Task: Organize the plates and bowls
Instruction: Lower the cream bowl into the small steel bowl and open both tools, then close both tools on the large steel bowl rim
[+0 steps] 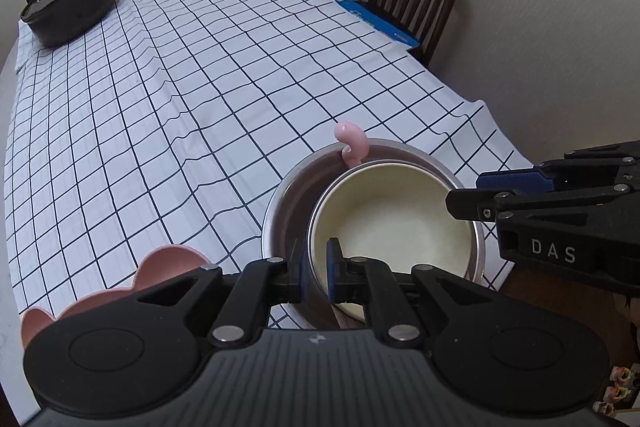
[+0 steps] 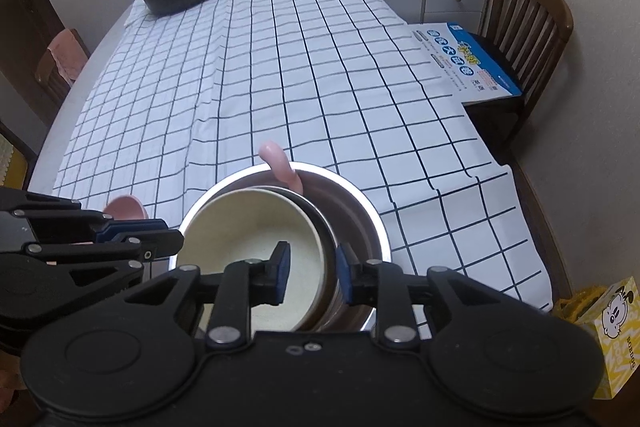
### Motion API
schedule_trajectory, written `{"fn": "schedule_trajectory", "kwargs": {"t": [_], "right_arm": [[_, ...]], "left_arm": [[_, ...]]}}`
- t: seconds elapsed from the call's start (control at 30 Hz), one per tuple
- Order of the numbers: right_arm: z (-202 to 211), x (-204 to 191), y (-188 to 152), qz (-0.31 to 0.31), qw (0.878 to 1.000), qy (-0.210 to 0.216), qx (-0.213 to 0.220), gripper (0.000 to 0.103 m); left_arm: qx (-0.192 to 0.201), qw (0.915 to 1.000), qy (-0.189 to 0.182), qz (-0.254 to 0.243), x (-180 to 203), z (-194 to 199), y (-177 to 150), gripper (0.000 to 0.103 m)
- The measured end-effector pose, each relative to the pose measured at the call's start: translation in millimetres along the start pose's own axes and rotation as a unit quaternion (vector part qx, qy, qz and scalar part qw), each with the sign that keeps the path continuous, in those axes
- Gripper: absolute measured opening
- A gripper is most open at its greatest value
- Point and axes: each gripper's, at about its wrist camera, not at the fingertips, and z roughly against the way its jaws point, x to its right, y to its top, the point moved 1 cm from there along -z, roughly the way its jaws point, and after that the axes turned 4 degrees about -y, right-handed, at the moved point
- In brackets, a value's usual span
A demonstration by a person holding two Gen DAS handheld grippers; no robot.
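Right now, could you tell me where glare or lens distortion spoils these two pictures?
Left wrist view: fisheye bends the white checked tablecloth lines, corners vignetted black. Right wrist view: a bright highlight runs along the steel bowl's rim; the cream bowl inside stays evenly lit and sharp.

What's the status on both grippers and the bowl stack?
Left gripper shut on cream bowl rim. Right gripper open, straddling the rims. Cream bowl sits nested in steel bowl. Pink handle pokes over far rim; nothing blocking.
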Motion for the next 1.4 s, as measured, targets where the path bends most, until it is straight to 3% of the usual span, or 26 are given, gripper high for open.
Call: {"fn": "schedule_trajectory", "kwargs": {"t": [0.17,0.33,0.53,0.67,0.83,1.03,1.4], "right_arm": [[13,1,0,-0.007,1.0,0.006,0.012,0.031],[29,1,-1,-0.009,0.999,0.015,0.032,0.054],[45,1,-4,-0.005,0.998,0.032,0.053,0.075],[53,4,-6,0.004,0.997,0.04,0.068,0.085],[59,7,-6,0.021,0.995,0.05,0.089,0.099],[49,25,-6,0.024,0.996,0.043,0.081,0.1],[11,61,-23,0.002,0.999,0.016,0.035,0.096]], "left_arm": [[0.012,0.9999,-0.006,0.006,-3,13,-3,0.022],[0.036,0.9993,-0.007,0.012,-6,29,-8,0.057],[0.053,0.9984,-0.01,0.016,-9,43,-14,0.061],[0.067,0.9974,-0.012,0.024,-11,49,-16,0.074],[0.067,0.9966,-0.016,0.046,-20,46,-13,0.075],[0.053,0.9973,-0.009,0.05,-42,29,-4,0.075],[0.018,0.9998,-0.003,-0.007,-63,-18,6,0.075]]}}
